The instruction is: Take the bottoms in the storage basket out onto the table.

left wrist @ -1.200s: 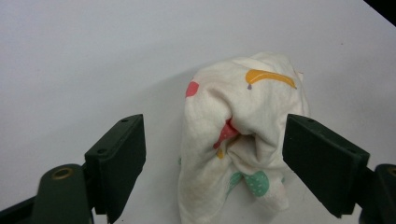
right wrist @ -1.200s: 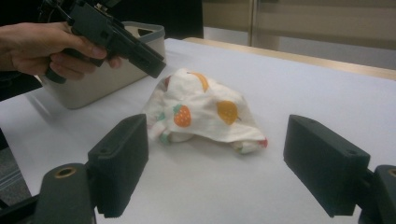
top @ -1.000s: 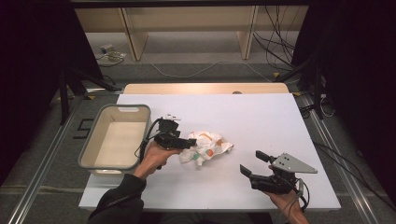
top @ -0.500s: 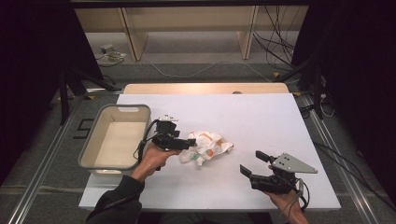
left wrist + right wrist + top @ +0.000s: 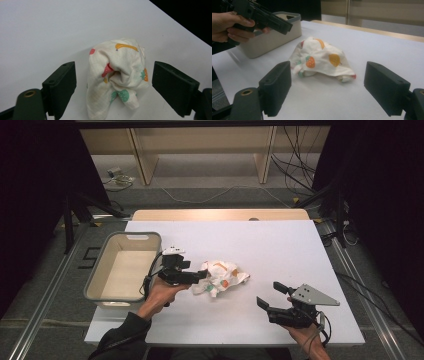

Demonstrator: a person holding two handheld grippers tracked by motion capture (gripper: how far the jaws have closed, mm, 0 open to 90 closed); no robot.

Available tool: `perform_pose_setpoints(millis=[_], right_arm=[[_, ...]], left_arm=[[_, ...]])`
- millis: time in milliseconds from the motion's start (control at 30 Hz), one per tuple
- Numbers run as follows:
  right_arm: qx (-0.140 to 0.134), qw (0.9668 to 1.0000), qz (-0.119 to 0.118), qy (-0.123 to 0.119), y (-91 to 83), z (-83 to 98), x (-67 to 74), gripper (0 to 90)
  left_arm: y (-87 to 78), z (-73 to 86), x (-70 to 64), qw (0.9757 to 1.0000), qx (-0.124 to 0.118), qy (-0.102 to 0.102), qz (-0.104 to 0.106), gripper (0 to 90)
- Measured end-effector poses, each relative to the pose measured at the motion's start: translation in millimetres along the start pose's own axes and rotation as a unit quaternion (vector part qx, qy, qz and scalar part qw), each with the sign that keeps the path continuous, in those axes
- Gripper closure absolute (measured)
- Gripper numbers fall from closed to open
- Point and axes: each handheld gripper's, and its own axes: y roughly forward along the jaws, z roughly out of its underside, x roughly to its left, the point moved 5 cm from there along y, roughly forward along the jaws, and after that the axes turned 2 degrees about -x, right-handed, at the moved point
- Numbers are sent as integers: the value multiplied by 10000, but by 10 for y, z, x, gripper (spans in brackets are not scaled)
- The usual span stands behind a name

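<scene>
Little has shifted since the earlier frames: only the left gripper has edged slightly nearer the crumpled fruit-print cloth, jaws spread wide with the cloth loose between them, unpinched. That cloth lies mid-table on the white table, just right of the grey bin. Nearer the front edge, the right gripper rests released, well apart from the cloth. Wooden shelving and cables stand beyond.

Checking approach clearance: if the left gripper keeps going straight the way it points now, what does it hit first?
Most likely the crumpled fruit-print cloth. In the left gripper view it lies dead ahead of the left gripper, whose open fingers stand on either side of it without touching. Nothing else lies in that line.
</scene>
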Motion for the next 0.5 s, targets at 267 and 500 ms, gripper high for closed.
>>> perform_pose_setpoints(millis=[267, 500], right_arm=[[4, 10000, -7, 0, 3, 1, 2, 227], [26, 10000, -7, 8, 7, 6, 1, 225]], left_arm=[[-74, 27, -38, 9998, -159, 45, 102, 187], [-159, 33, -71, 9990, -355, 72, 254, 185]])
